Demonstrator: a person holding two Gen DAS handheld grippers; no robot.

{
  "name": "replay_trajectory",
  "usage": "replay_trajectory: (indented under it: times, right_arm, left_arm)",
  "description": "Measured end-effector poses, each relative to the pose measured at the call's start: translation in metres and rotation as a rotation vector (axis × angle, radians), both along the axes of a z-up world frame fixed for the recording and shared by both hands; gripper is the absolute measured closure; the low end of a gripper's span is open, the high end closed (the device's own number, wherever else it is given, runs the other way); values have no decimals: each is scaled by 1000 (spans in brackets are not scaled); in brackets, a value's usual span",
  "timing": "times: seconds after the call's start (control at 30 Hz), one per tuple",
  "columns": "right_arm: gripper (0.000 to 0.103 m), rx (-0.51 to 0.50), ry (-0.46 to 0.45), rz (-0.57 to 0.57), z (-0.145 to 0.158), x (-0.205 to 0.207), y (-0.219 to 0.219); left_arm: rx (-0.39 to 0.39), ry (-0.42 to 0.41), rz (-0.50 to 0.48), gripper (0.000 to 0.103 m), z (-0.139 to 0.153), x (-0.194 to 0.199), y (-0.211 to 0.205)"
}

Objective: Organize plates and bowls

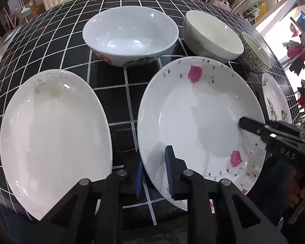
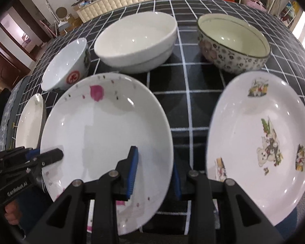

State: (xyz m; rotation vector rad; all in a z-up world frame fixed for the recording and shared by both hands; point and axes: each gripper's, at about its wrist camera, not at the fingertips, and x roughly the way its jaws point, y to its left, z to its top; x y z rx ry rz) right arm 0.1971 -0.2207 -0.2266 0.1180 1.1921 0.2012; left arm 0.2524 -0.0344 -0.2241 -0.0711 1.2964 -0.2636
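Note:
A white plate with pink flowers (image 1: 193, 109) (image 2: 103, 122) lies at the table's near edge, between a plain white plate (image 1: 52, 134) (image 2: 29, 122) on its left and a cartoon-print plate (image 2: 260, 142) (image 1: 276, 101) on its right. My left gripper (image 1: 154, 177) straddles the flowered plate's left rim, one blue pad inside and one outside. My right gripper (image 2: 155, 172) straddles its right rim the same way. Whether either squeezes the rim, I cannot tell. Each gripper shows in the other's view: the right one (image 1: 260, 128), the left one (image 2: 44, 156).
Three bowls stand behind the plates on the black checked tablecloth (image 1: 120, 93): a white bowl with a red mark (image 1: 130, 34) (image 2: 67, 65), a plain white bowl (image 1: 213, 34) (image 2: 136, 40), and a flower-patterned bowl (image 2: 233, 42) (image 1: 254, 55). Room clutter lies beyond the table.

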Motion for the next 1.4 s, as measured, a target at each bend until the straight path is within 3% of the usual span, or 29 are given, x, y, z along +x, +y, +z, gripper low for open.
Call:
replay_trajectory:
  times: [0.17, 0.43, 0.7, 1.0, 1.4]
  right_arm:
    - [68, -10, -2, -17, 1, -4, 2]
    - [68, -17, -35, -31, 14, -15, 3]
    - [68, -22, -65, -3, 30, -29, 19]
    - [68, -6, -87, 44, 48, -31, 45]
    - [68, -33, -104, 214, 51, -18, 136]
  left_arm:
    - [4, -16, -19, 85, -1, -3, -2]
    - [77, -67, -48, 85, 11, -13, -5]
    - [60, -108, -25, 85, 32, -25, 7]
    - [21, -161, 32, 85, 63, -44, 45]
    - [20, -183, 164, 85, 80, -78, 124]
